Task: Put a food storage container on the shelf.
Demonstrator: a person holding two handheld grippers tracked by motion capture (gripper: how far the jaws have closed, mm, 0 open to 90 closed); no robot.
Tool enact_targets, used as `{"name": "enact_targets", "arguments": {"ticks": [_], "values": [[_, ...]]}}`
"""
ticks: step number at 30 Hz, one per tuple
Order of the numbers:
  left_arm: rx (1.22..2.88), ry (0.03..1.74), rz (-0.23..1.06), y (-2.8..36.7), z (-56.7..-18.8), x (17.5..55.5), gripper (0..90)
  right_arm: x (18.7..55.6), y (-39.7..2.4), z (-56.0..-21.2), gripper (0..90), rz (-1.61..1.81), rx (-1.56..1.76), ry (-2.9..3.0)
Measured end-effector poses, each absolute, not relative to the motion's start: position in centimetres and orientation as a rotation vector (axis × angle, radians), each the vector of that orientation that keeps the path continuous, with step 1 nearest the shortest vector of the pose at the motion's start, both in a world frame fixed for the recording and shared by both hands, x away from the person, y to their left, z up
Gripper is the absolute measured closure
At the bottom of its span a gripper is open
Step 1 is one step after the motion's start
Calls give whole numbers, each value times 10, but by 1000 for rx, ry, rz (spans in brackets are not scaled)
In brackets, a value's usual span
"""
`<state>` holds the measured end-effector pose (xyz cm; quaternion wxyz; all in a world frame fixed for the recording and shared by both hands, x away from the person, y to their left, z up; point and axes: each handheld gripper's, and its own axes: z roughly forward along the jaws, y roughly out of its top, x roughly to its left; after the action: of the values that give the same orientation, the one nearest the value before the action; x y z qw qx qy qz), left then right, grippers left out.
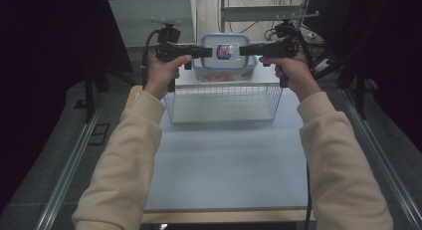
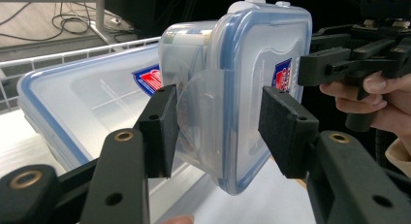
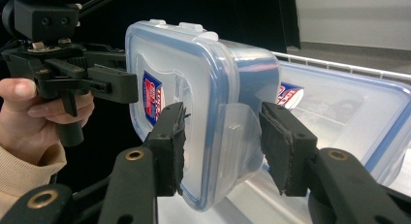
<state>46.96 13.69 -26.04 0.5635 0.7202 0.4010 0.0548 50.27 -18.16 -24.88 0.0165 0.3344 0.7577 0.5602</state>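
The left gripper [image 1: 211, 52] pinches the nine o'clock side of a clear lidded food container [image 1: 225, 55], held above a wire basket [image 1: 224, 104]. At three o'clock, the right gripper [image 1: 241, 51] clamps the opposite side. A larger container [image 2: 82, 107] lies beneath.

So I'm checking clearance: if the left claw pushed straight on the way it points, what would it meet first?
The food box it grips; beyond that, probably the right claw facing it.

Clear box [image 1: 225, 58], blue-rimmed lid, red-and-blue label [image 1: 224, 52]; black tools; cream sleeves [image 1: 130, 150].
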Motion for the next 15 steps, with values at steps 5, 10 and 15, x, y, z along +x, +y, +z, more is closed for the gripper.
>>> {"name": "enact_targets", "arguments": {"ticks": [5,10,15], "values": [[1681,961,120,138,-261,482,500,517,-180,-249,525,1741,1060,2363],[1671,971,111,138,-260,493,499,529,-179,-246,523,1749,1072,2355],[1665,993,87,138,-265,501,501,541,-179,-245,521,1730,1104,2372]]}}
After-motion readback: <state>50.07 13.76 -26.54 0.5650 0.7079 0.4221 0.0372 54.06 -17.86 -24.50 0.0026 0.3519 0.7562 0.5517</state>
